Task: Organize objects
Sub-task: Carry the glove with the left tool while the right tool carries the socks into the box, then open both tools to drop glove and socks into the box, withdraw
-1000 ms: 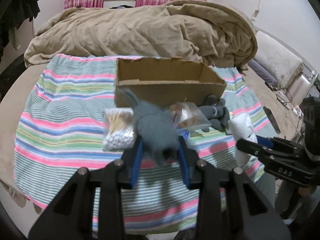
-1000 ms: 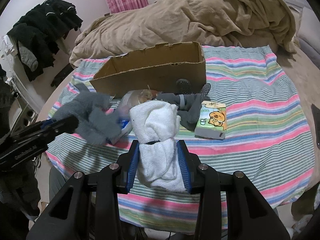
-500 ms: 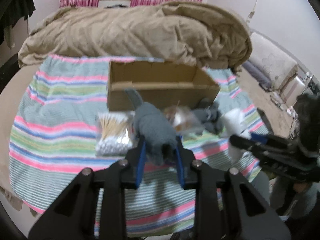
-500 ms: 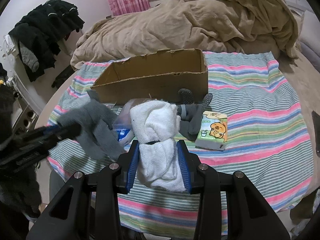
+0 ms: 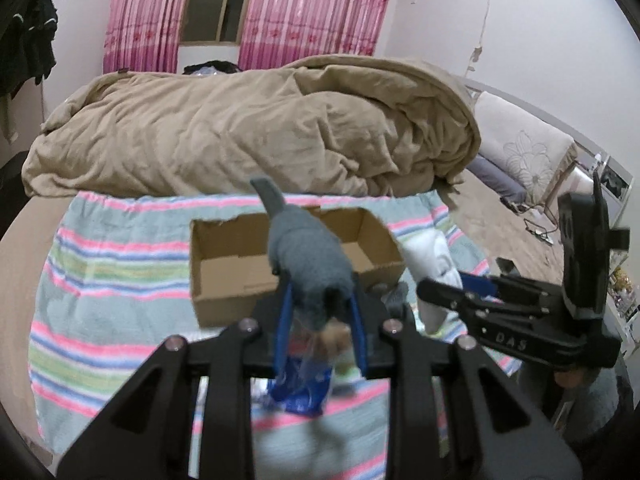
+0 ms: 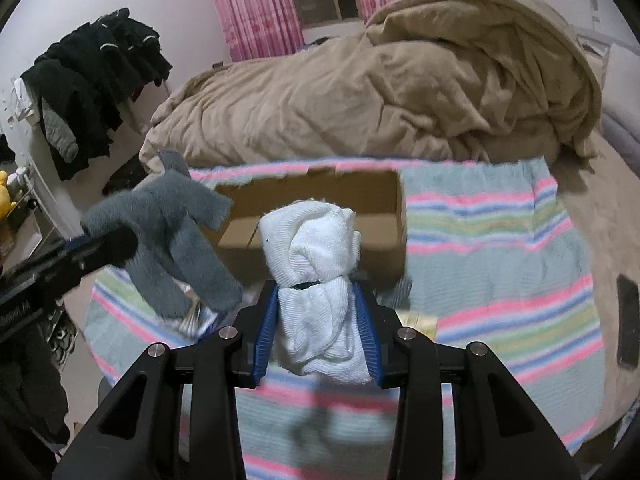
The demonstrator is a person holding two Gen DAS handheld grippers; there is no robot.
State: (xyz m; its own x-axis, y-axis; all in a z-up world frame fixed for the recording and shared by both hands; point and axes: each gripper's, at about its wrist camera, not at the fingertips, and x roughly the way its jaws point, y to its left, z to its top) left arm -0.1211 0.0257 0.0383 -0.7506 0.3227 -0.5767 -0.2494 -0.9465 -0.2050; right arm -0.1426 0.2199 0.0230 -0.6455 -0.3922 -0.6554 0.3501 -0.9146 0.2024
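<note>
My left gripper [image 5: 318, 312] is shut on a fuzzy grey sock [image 5: 308, 256] and holds it in the air in front of the open cardboard box [image 5: 224, 268]. The grey sock also shows in the right wrist view [image 6: 172, 236], hanging from the left gripper. My right gripper [image 6: 318, 332] is shut on a rolled white sock bundle [image 6: 316, 272], held above the striped blanket [image 6: 500, 248] just before the box [image 6: 320, 200]. The white bundle also shows in the left wrist view [image 5: 434, 264]. The box looks empty inside.
A blue-and-clear plastic packet [image 5: 300, 384] lies under my left gripper. A yellow tissue pack [image 6: 420, 322] peeks out beside my right gripper. A rumpled tan duvet [image 5: 240, 132] lies behind the box. A dark phone [image 6: 626, 320] lies at the right.
Both grippers have risen and moved toward the box, carrying their socks. The view now looks down into the box, and the items on the blanket have dropped below the grippers.
</note>
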